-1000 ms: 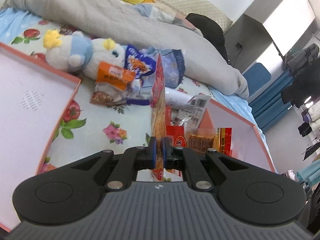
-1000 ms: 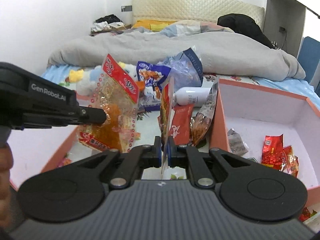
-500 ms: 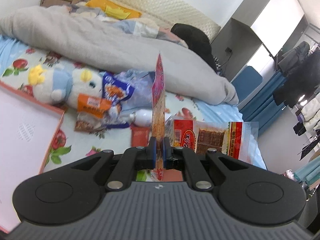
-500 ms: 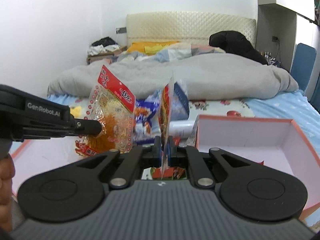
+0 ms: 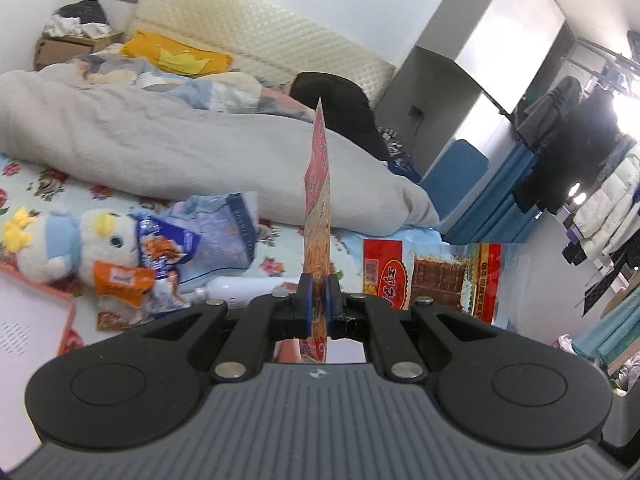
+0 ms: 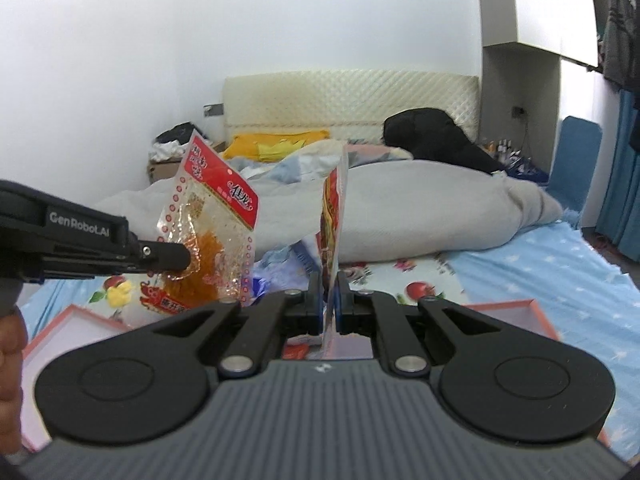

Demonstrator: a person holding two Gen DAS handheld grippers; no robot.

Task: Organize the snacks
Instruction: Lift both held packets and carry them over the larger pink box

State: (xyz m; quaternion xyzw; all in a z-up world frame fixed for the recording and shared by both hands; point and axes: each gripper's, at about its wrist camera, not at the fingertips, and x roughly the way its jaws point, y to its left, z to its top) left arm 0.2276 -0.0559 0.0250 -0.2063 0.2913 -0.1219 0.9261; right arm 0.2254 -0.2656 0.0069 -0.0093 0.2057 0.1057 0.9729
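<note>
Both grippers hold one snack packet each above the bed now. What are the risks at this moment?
1. Each gripper, left gripper and right gripper, pinches only the lower edge of its thin packet, so the orange snack packet or the brown snack packet may slip or swing.
2. The packets hang close together and might collide.

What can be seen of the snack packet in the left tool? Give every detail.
The snack packet is a flat, clear plastic pouch with a red printed header, red dotted edging and orange-brown strips inside. It hangs roughly upright, tilted, clear of the bed and above the pink box, pinched near its lower middle by the shut left tool. From that tool's own camera it shows edge-on. Only the tool's pads touch it.
</note>
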